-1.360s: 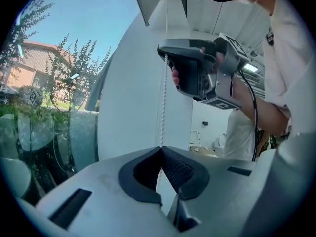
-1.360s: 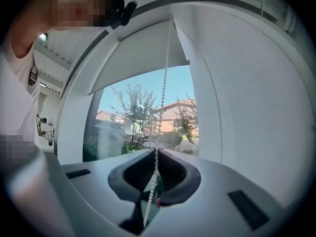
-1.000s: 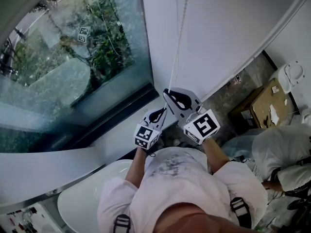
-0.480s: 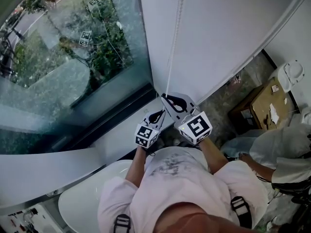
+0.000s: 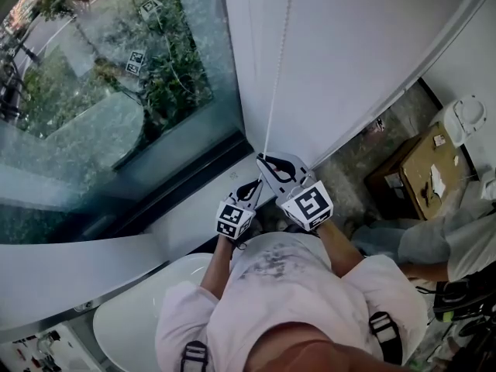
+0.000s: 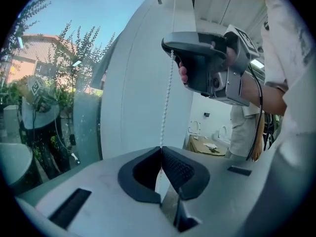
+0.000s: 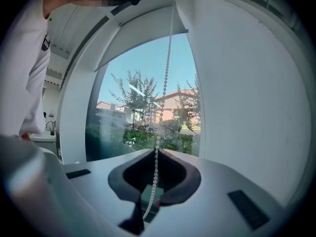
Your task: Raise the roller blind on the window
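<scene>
1. Stance. I stand at the window glass point(image 5: 116, 91) with both forearms reaching forward from my chest, elbows bent, the two grippers close together in front of me.

2. Left gripper point(image 5: 252, 186). I hold it near my body, the lower of the two, pointing slightly below level. Its jaws are pressed together, pinching the bead chain point(image 6: 167, 98) at their tips. Its marker cube point(image 5: 235, 218) faces up toward my head.

3. Right gripper point(image 5: 267, 160). I hold it just beyond and above the left one, close to level. Its jaws are also closed, with the chain gripped between the pads. In the left gripper view, my right hand point(image 6: 183, 74) wraps the handle, and the chain hangs taut from that gripper's tip down into the left jaws.

4. Chain routing. Above the right gripper, the chain runs straight up to the top of the window frame.

5. Roller blind point(image 5: 364, 53). The white sheet hangs just right of the chain, beside the bare glass on the left.

6. Surroundings. A white tub point(image 5: 147, 308) sits near left; a cardboard box point(image 5: 418, 169) stands on the floor at right.
</scene>
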